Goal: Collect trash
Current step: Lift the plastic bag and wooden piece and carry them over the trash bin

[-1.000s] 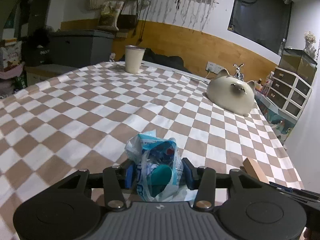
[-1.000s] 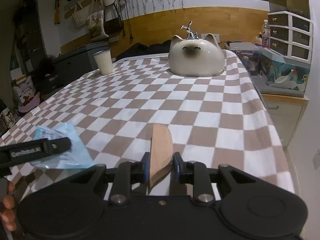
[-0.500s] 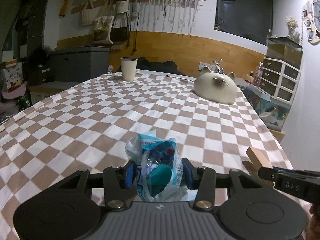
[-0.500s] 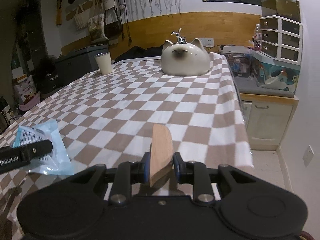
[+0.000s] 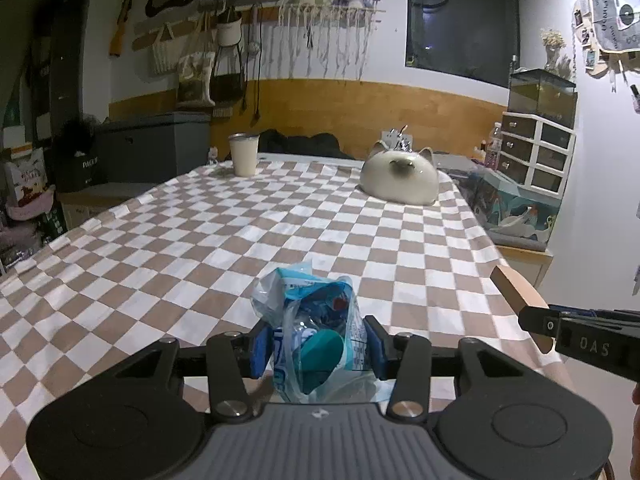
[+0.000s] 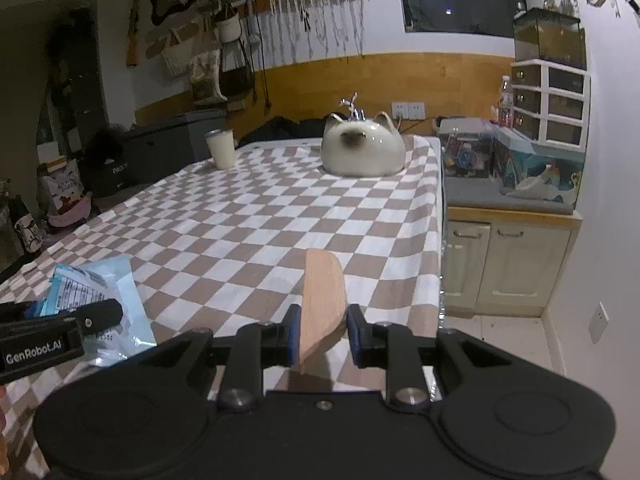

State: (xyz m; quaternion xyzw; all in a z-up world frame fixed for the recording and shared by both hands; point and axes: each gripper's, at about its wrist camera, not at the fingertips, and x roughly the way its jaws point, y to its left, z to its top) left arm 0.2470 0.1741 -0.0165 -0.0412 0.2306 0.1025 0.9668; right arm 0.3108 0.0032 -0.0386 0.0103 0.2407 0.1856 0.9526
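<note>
My left gripper is shut on a crumpled blue and clear plastic wrapper, held above the near part of the checkered table. My right gripper is shut on a flat tan wooden piece that sticks forward over the table's near right corner. The wooden piece and the right gripper's finger also show at the right of the left wrist view. The wrapper and the left gripper's finger show at the left of the right wrist view.
A cat-shaped ceramic cover sits at the table's far right and a cream cup at the far left. A grey bin stands behind the table. Cabinets and drawers are on the right, across a floor gap.
Both grippers have pulled back and risen from the table with their loads. The table's right edge and the floor beside it now show more in the right wrist view.
</note>
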